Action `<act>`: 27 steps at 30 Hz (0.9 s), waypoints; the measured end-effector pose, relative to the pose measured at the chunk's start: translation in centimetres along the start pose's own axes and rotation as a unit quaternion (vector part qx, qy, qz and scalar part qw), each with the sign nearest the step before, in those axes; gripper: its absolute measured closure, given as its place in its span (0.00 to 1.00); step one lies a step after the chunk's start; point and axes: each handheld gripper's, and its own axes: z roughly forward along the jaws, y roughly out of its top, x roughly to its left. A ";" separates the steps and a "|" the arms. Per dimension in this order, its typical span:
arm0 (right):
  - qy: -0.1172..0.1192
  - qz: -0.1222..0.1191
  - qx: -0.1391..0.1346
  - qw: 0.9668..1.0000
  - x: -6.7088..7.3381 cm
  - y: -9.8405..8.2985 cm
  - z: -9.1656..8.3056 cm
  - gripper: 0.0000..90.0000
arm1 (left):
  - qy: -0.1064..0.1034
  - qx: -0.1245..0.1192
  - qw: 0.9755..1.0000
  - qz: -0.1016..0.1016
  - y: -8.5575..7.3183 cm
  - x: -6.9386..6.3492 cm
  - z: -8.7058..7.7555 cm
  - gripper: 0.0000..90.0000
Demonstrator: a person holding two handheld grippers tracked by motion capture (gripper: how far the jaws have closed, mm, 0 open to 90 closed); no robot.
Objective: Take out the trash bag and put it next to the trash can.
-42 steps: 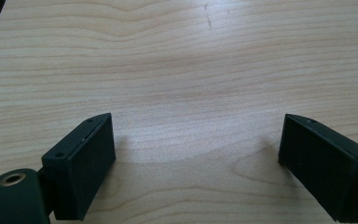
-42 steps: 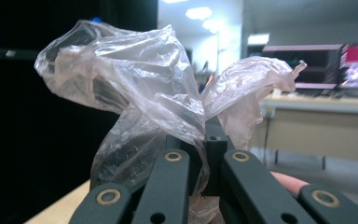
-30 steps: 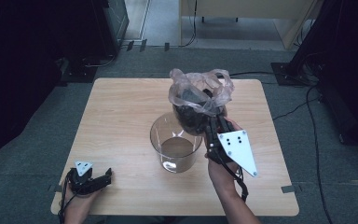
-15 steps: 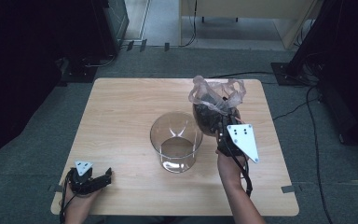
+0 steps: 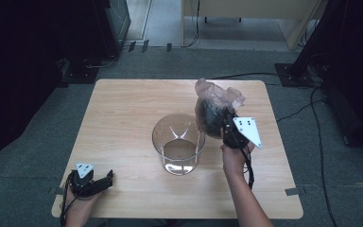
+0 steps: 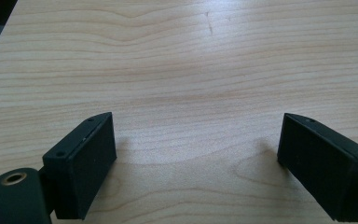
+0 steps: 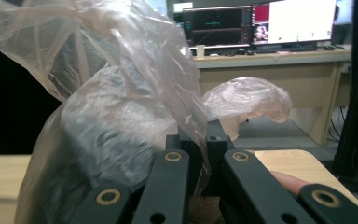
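A clear plastic bag (image 5: 213,106) with something dark inside hangs above the table, just right of a tall clear glass jar (image 5: 178,143) at the table's middle. My right gripper (image 5: 224,126) is shut on the bag's film; in the right gripper view the crumpled bag (image 7: 107,116) bulges to the left of the pinched jaws, and my right gripper (image 7: 199,161) grips it there. My left gripper (image 5: 103,181) rests at the table's front left corner, held by a hand, open. In the left gripper view the left gripper (image 6: 196,154) has bare wood between its jaws.
The wooden table (image 5: 123,109) stands on grey carpet. Cables and dark equipment lie beyond the far edge. A desk with monitors (image 7: 261,23) stands behind in the right gripper view.
The right gripper has carried the bag from above the jar's mouth out to the right of the jar. The left gripper has stayed still.
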 end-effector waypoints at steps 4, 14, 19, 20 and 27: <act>-0.008 -0.012 -0.003 1.000 -0.5 0.2 0.2 1.00 | 0.000 0.000 1.000 0.000 0.0 0.0 0.0 0.12; 0.011 -0.020 0.026 0.999 0.1 -1.6 1.1 1.00 | 0.000 0.000 1.000 0.000 0.0 0.0 0.0 0.12; 0.048 -0.018 0.056 0.997 0.4 -3.1 1.5 1.00 | 0.000 0.000 1.000 0.000 0.0 0.0 0.0 0.12; 0.056 -0.016 0.063 0.996 0.4 -3.4 1.6 0.98 | 0.000 0.000 1.000 0.000 0.0 0.0 0.0 0.12; 0.103 -0.012 0.119 0.987 -0.7 -4.9 1.3 0.36 | 0.000 0.000 1.000 0.000 0.0 0.0 0.0 0.12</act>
